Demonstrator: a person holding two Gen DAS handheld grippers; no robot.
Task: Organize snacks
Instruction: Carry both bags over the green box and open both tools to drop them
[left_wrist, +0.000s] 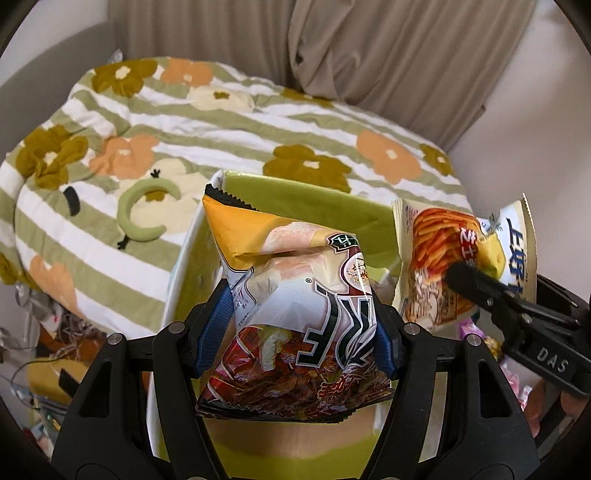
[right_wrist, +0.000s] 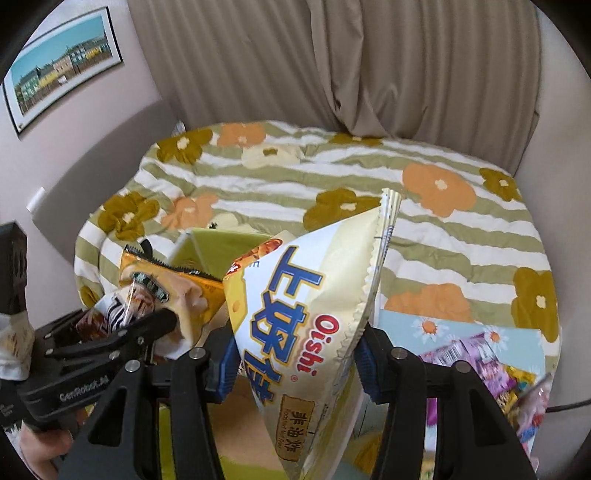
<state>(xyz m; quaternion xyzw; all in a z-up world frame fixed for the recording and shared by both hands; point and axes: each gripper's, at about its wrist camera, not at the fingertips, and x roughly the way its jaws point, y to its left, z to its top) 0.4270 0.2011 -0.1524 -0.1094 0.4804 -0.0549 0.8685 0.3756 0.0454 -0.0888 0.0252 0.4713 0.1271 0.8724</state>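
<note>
cheese stick bag (right_wrist: 295, 332): "Oishi", "上好佳", "非油炸". right gripper (left_wrist: 458, 275) body: "DAS". left gripper (right_wrist: 173, 317) body: "GenRobot.AI". Other bag's print unreadable.

Both snack bags, the chip bag (left_wrist: 295, 314) and the Oishi bag (right_wrist: 306, 332), are glossy crinkled foil-plastic, each pinched between matt black plastic grippers with ribbed blue pads (left_wrist: 212, 332), above a soft matt quilted cloth bedspread (left_wrist: 221, 122).
</note>
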